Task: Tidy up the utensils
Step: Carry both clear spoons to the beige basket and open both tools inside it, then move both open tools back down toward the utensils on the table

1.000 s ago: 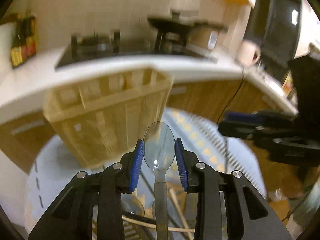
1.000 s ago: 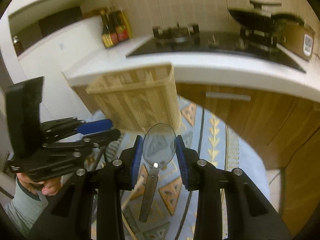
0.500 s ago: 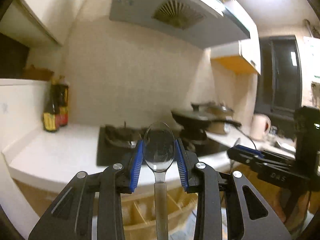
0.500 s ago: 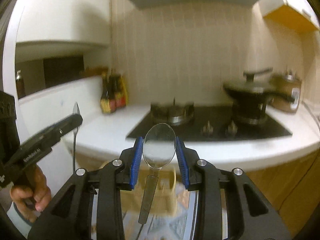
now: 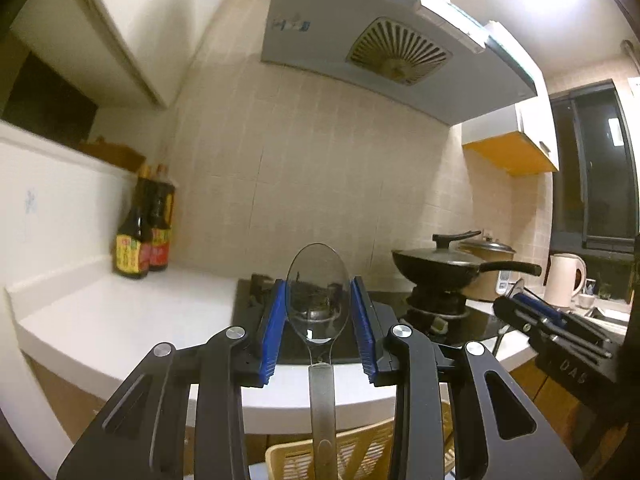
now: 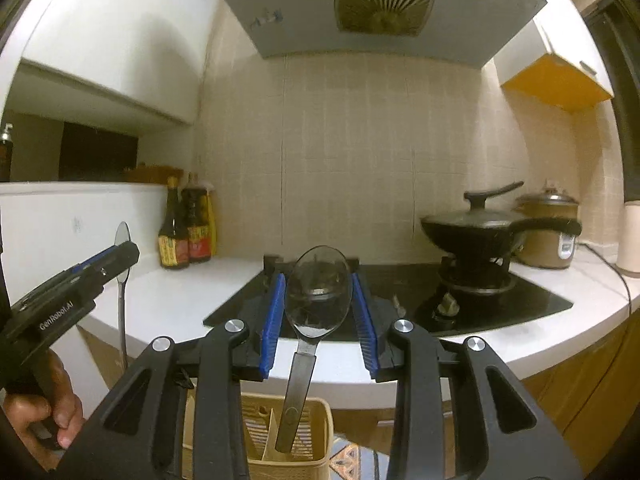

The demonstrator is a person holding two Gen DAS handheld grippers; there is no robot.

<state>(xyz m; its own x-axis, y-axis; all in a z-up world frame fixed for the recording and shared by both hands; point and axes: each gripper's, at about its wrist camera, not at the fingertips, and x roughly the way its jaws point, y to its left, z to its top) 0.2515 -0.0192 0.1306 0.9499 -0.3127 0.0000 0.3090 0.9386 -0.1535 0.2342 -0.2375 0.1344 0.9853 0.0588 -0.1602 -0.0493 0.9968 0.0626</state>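
White counter [image 5: 120, 320] edge below both tools; each clamps spoon [image 5: 318, 300].

Two dark sauce bottles [image 5: 142, 240] stand on the white counter [image 5: 120, 312], a lidded wok [image 6: 476, 228] on the hob [image 6: 480, 300].

I count two spoons: one [image 5: 318, 300] in my left claw [image 5: 318, 312], one [image 6: 318, 294] in my right claw [image 6: 318, 308], each at 6 o'clock in its own view. Two claws, then. One basket [image 6: 316, 436] sits at 6 o'clock below. Three bottles [image 6: 188, 228] stand at 9 o'clock on the counter [image 6: 192, 300]. One wok [image 6: 476, 232] and one rice cooker [image 6: 548, 228] are at 3 o'clock. One kettle [image 5: 566, 280] shows at 3 o'clock in the left view. One hood [image 6: 380, 8] hangs at 12 o'clock.
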